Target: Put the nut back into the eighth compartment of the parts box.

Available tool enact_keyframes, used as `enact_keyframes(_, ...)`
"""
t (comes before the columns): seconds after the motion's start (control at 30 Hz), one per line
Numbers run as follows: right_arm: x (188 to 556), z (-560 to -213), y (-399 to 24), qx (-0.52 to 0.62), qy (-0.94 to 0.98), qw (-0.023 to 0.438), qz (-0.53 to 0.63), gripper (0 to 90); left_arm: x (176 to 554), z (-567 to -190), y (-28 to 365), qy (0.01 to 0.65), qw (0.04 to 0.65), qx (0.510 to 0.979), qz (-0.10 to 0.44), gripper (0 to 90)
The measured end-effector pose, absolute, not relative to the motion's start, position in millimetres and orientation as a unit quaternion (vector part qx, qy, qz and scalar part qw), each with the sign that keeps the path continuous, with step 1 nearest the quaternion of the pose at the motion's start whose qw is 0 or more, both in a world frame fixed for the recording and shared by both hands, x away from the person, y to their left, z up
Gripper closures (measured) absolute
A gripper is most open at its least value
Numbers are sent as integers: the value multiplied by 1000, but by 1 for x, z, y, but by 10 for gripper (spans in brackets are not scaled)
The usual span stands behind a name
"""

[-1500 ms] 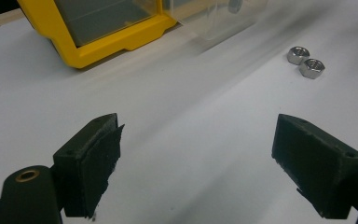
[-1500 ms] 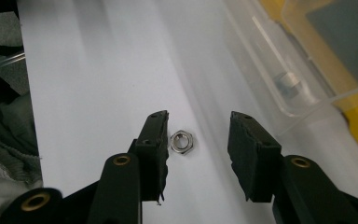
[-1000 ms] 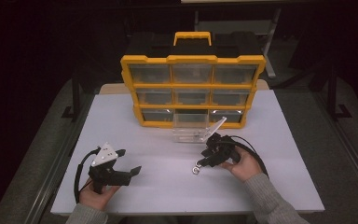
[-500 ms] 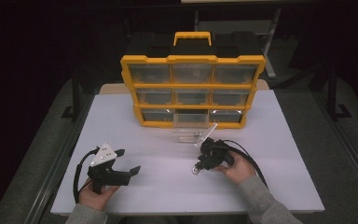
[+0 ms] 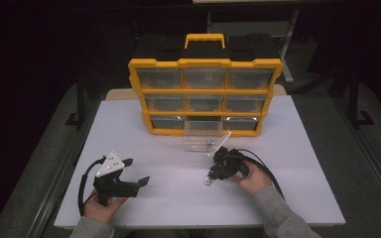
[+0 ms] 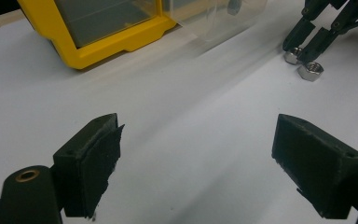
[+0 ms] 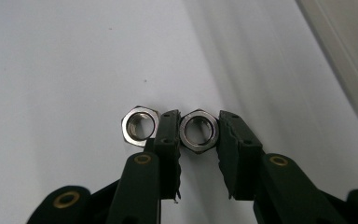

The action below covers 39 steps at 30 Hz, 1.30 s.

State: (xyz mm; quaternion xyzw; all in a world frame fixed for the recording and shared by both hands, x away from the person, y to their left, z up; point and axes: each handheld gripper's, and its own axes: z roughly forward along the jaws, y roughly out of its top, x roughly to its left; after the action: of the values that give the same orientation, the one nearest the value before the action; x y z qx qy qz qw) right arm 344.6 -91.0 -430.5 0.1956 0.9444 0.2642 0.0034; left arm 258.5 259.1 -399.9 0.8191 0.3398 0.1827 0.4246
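I am closing my right gripper (image 7: pixel 199 133) on one steel hex nut (image 7: pixel 199 130) that is lying flat on the white bench top (image 5: pixel 178 198), toward its front edge and a little right of the middle. The jaws have just been closing, and in the right gripper view the pads are now sitting against two opposite flats of the nut, so I am reading this as the pickup step with the grip made. A second nut (image 7: pixel 140 126) is lying just outside the left-hand jaw, touching or nearly touching it. My left gripper (image 5: pixel 131 178) is idling near the front left corner of the bench, jaws standing wide with nothing between them.

Behind my right hand, a clear drawer (image 5: pixel 202 141) is standing pulled out from the bottom row of the yellow organiser (image 5: pixel 206 94), which is sitting toward the back edge. I am judging that drawer to be where the nut goes. The next move is calling for a straight lift, so the neighbouring nut is not dragged along, then a short carry back over the open drawer before I release.
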Motion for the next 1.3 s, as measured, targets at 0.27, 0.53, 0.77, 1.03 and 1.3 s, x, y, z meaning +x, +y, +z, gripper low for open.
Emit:
enact_keyframes(0.27, 344, -426, -94, 196, 945, -5, 261, 689, 259, -400, 260, 336, 423, 821, 185, 148)
enact_keyframes(0.53, 339, -410, -100, 191, 940, -13, 281, 690, 258, -399, 259, 340, 425, 819, 183, 148)
enact_keyframes(0.77, 341, -393, -104, 191, 935, -19, 299, 690, 259, -399, 260, 337, 428, 818, 187, 148)
enact_keyframes(1.03, 347, -365, -109, 189, 932, -15, 309, 689, 258, -399, 259, 341, 430, 815, 185, 148)
enact_keyframes(1.3, 356, -339, -112, 185, 930, -4, 318, 689, 258, -399, 259, 340, 432, 814, 186, 148)
